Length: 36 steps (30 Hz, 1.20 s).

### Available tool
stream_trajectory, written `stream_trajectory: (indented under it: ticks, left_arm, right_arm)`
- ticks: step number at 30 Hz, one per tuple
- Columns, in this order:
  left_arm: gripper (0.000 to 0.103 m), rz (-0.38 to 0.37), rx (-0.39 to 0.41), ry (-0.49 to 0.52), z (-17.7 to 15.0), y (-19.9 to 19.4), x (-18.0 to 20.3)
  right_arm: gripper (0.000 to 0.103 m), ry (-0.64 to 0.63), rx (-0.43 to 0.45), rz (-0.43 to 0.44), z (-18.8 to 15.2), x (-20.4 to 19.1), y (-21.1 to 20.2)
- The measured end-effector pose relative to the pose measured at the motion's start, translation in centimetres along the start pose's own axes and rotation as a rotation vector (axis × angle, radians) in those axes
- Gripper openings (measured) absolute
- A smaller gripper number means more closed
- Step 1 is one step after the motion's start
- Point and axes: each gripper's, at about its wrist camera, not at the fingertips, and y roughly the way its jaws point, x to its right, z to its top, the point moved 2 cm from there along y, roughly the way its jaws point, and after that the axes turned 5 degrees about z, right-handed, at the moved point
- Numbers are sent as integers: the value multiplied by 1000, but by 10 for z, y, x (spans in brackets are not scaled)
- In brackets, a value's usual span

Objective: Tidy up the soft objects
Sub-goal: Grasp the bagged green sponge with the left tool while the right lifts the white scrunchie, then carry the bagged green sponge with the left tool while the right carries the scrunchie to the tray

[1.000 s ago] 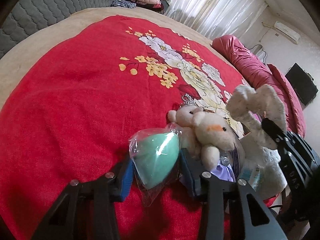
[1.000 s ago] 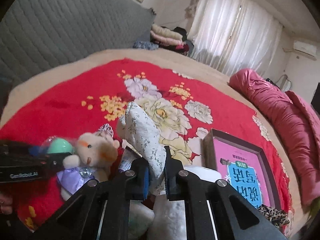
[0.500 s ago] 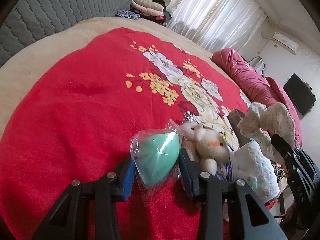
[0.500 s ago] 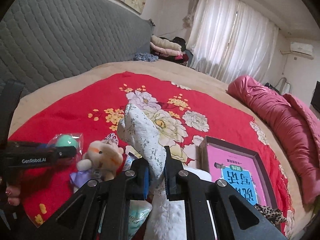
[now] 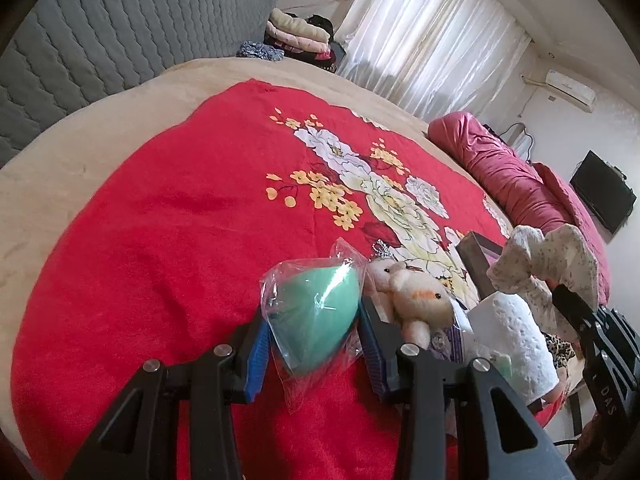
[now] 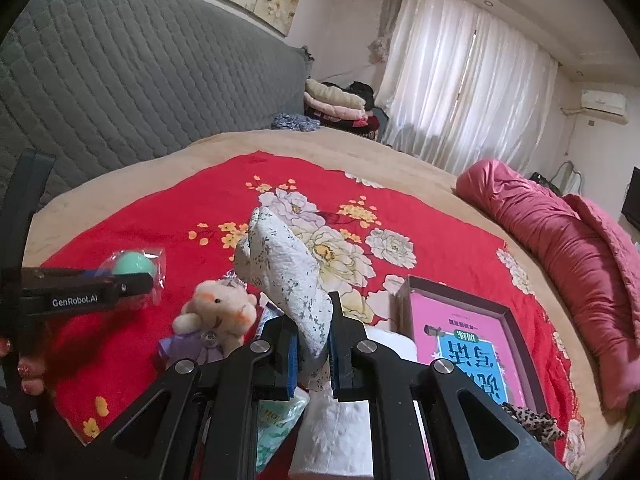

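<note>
At the far left, the left gripper had its two blue-padded fingers spread partway and pressed against the sides of a mint-green teardrop-shaped sponge sealed in a clear crinkled plastic bag. The bagged sponge sat between the pads, its pointed end toward the camera, held above the red floral blanket that covered the bed. In the right wrist view the same gripper showed side-on at the left edge, with the green sponge poking out past its tip and painted fingernails of the person's hand below it.

Just right of the sponge, a small cream plush bear in a purple dress lay on the blanket, beside a white embossed paper roll. A flat dark-framed box with a pink and blue printed cover lay further right on the blanket.

The right gripper had its fingers drawn nearly together, pinching the lower end of a white fabric piece speckled with small grey flowers. The cloth stood up out of the pads and hung in the air above the bear and the paper roll. From the left wrist view the gripper entered from the right edge, the speckled cloth bunched above its tip.

A rolled crimson quilt lay along the bed's right side.
</note>
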Motion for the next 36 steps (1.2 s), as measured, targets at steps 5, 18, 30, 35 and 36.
stream_trajectory:
  ticks: [5, 18, 30, 35, 36]
  left_arm:
    - [41, 2, 28, 13, -3, -15, 2]
    - [41, -1, 59, 121, -23, -47, 38]
    - [41, 24, 64, 181, -37, -68, 68]
    - [41, 31, 76, 204, -43, -80, 82]
    - [41, 37, 76, 212, -44, -81, 85]
  right_arm:
    - [12, -1, 4, 13, -2, -4, -7]
    - [12, -3, 11, 34, -6, -9, -26]
    - [12, 13, 32, 64, -10, -7, -45]
    - [12, 56, 44, 58, -12, 8, -52]
    - [12, 66, 48, 55, -12, 11, -54]
